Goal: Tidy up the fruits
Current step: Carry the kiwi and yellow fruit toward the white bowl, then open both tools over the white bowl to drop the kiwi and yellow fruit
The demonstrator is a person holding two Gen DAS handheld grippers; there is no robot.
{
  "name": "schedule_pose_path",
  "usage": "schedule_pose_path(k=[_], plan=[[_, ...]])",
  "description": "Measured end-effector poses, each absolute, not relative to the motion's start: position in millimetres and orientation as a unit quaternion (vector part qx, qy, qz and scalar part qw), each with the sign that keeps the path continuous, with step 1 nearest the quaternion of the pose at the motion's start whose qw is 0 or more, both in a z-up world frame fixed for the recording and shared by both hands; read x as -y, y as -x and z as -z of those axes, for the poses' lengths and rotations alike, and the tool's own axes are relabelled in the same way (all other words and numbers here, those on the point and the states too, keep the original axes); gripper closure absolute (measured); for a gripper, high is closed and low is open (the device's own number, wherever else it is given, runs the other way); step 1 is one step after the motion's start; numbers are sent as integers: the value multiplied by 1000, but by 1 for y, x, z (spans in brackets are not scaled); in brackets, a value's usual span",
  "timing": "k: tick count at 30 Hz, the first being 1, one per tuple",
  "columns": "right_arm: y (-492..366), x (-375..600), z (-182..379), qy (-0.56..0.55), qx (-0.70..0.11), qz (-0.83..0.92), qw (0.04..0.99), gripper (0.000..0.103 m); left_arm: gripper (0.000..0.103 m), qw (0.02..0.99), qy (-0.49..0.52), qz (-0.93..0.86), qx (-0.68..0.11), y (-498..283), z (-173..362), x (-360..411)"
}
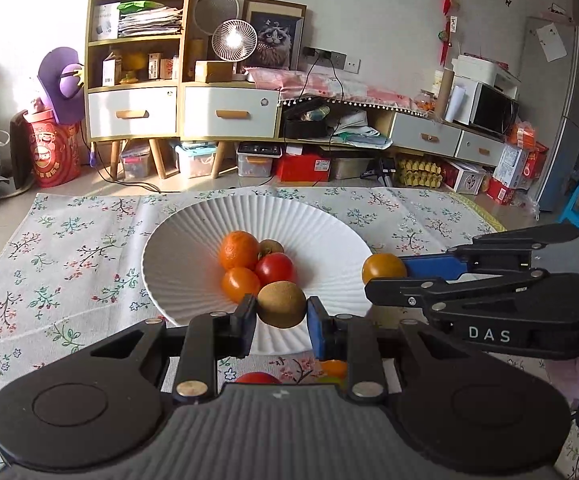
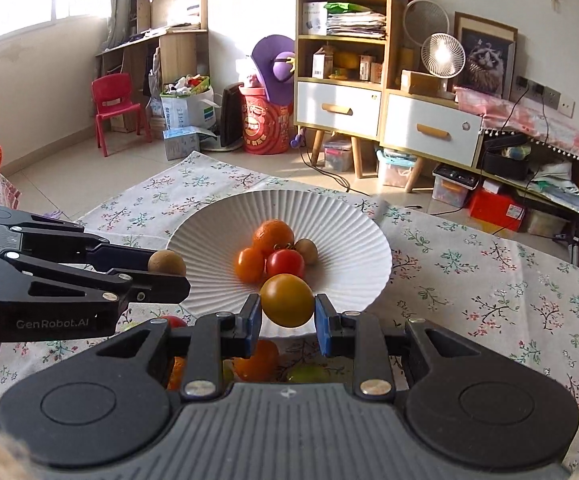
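Observation:
A white ribbed plate [image 1: 193, 232] [image 2: 349, 224] sits on the floral cloth. In it lie a mandarin [image 1: 238, 249] [image 2: 273, 235], a red tomato [image 1: 274, 268] [image 2: 285, 263], an orange tomato [image 1: 240, 284] [image 2: 248, 265] and a small kiwi [image 1: 271, 246] [image 2: 306, 250]. My left gripper [image 1: 281, 314] [image 2: 169, 276] is shut on a brown kiwi [image 1: 282, 304] [image 2: 166, 262] above the plate's near rim. My right gripper [image 2: 287, 312] [image 1: 385, 276] is shut on a yellow-orange tomato [image 2: 286, 300] [image 1: 383, 268] over the plate's near edge.
More fruit lies on the cloth under the grippers: a red tomato [image 1: 257, 378] [image 2: 173, 321], an orange one [image 2: 257, 360] and a greenish one [image 2: 307, 374]. The floral cloth [image 1: 69, 264] [image 2: 489, 280] covers the table. Cabinets and boxes stand beyond.

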State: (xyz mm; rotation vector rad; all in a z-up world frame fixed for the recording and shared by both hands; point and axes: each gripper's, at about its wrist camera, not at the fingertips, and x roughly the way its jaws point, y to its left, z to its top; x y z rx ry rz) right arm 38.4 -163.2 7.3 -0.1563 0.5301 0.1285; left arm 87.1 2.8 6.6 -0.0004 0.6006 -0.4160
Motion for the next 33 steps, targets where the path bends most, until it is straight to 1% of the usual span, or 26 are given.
schedule_pose_path(k=[5,10,17,33], plan=[[-59,179,-9,45,-274,-57,959,78,82,930,-16,211,-300,-98,2,8],[-71,185,-9,26,-285,-59,956,78,82,921,3,220,-320,-116,8,11],[-87,184,-5,43,-305,-63,949,78,82,913,1,220,-343,-126,23,14],[-113,180,6,62,-320,-73,943,77,81,914,0,217,-344,-133,26,14]])
